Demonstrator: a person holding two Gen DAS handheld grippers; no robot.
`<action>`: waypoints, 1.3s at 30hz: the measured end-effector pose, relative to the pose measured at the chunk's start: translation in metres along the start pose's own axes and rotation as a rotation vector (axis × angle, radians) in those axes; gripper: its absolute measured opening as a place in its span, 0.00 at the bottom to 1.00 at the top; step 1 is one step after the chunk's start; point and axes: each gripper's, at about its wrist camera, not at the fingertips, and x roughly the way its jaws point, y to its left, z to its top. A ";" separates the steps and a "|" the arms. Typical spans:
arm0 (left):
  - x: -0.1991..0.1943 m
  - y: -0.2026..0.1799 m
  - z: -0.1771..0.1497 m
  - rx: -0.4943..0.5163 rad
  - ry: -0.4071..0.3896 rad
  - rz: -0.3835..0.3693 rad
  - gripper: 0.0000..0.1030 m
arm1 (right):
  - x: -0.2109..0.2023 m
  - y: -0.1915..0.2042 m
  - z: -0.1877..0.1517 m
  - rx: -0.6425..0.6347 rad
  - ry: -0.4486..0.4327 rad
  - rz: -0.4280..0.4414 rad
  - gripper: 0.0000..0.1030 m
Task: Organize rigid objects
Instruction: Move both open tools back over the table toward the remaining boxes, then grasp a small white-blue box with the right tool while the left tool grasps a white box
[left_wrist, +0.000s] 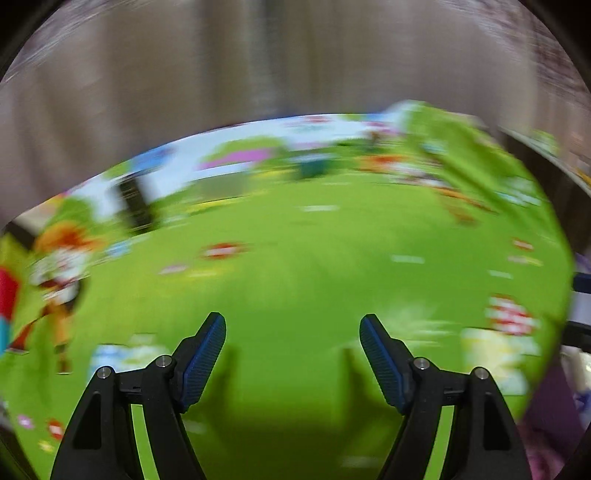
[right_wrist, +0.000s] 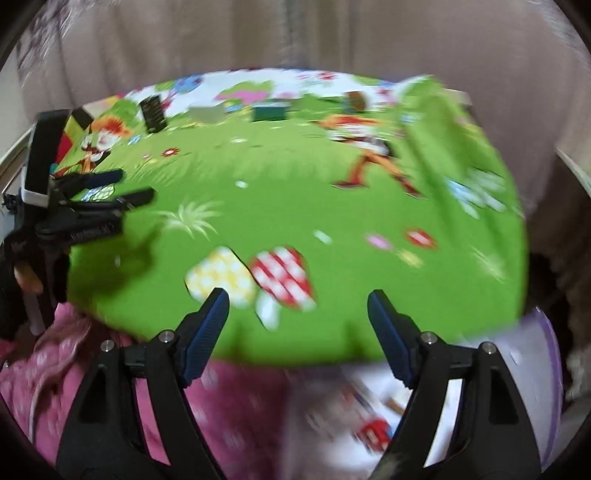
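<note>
Both views are blurred. Several small rigid objects stand along the far edge of a green cartoon-printed sheet (right_wrist: 295, 206): a black box (right_wrist: 152, 112), a pale grey-green piece (right_wrist: 207, 113), a dark green box (right_wrist: 269, 110) and a small brown item (right_wrist: 356, 99). The left wrist view shows the black box (left_wrist: 135, 201) at far left and the dark green box (left_wrist: 314, 164) further back. My left gripper (left_wrist: 293, 321) hangs open over bare green sheet (left_wrist: 295, 258), empty. My right gripper (right_wrist: 298, 297) is open and empty above the sheet's near edge. The left gripper (right_wrist: 135, 186) also shows at the left, jaws apart.
A beige curtain (right_wrist: 295, 37) hangs behind the bed. Pink fabric (right_wrist: 229, 398) lies below the sheet's near edge at the left, and a white and purple printed cloth (right_wrist: 369, 406) at the right. A pale rail (right_wrist: 576, 166) runs along the right side.
</note>
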 end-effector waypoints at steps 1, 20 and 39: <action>0.010 0.026 0.001 -0.042 0.013 0.048 0.74 | 0.018 0.005 0.013 0.007 0.020 0.031 0.78; 0.041 0.173 -0.019 -0.498 0.103 0.160 0.84 | 0.250 0.010 0.253 0.744 0.078 0.041 0.79; 0.060 0.149 0.003 -0.416 0.227 0.145 1.00 | 0.192 0.051 0.178 -0.125 0.046 0.068 0.32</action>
